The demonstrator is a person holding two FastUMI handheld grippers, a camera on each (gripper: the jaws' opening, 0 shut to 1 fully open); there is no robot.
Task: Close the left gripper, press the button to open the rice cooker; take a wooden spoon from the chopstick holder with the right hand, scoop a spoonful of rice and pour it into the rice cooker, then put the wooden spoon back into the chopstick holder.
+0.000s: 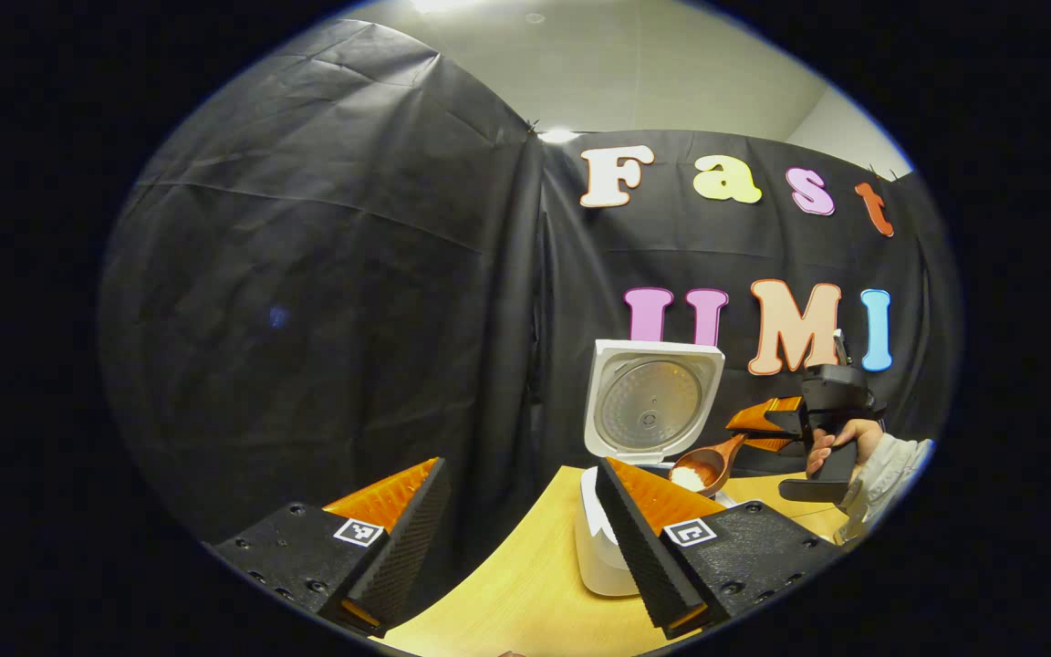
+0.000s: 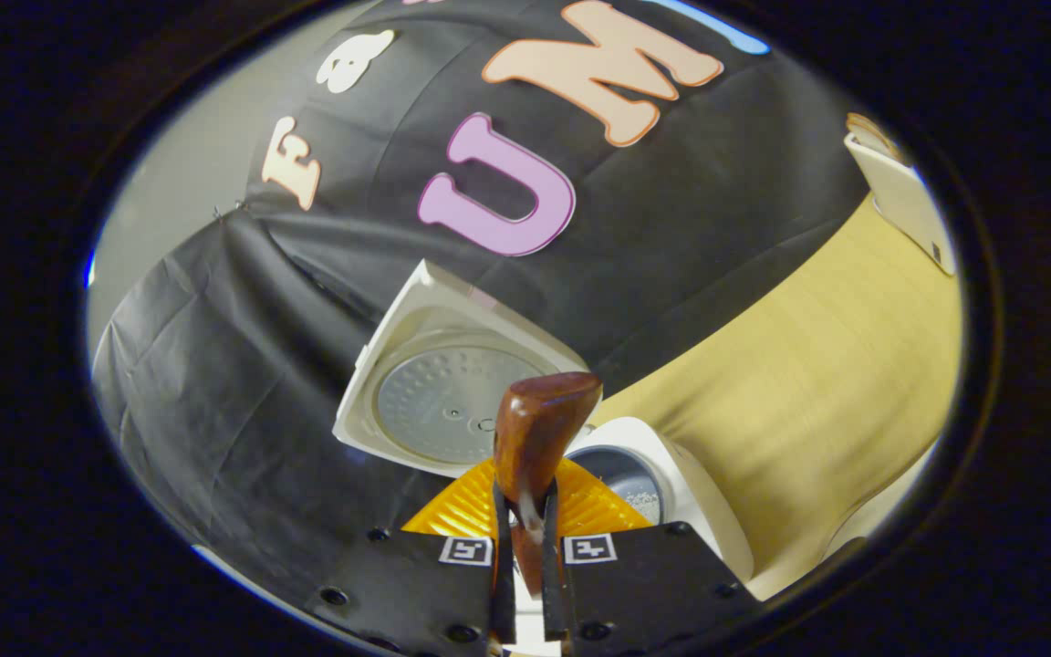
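The white rice cooker [image 1: 600, 557] stands on the table with its lid [image 1: 651, 401] raised upright. My left gripper [image 1: 520, 464] is open in front of it, with nothing between its fingers. To the right, a hand holds my right gripper [image 1: 749, 427], shut on the handle of the wooden spoon [image 1: 706, 467]. The spoon carries white rice in its bowl and hovers over the cooker's opening. In the right gripper view, the right gripper [image 2: 525, 497] pinches the spoon [image 2: 542, 424], which points at the open lid [image 2: 448, 392] and the inner pot [image 2: 626, 479].
The light wooden table [image 2: 808, 392] stretches away to the right of the cooker. A white object [image 2: 900, 196] stands at its far end. Black cloth walls close in behind and to the left of the cooker.
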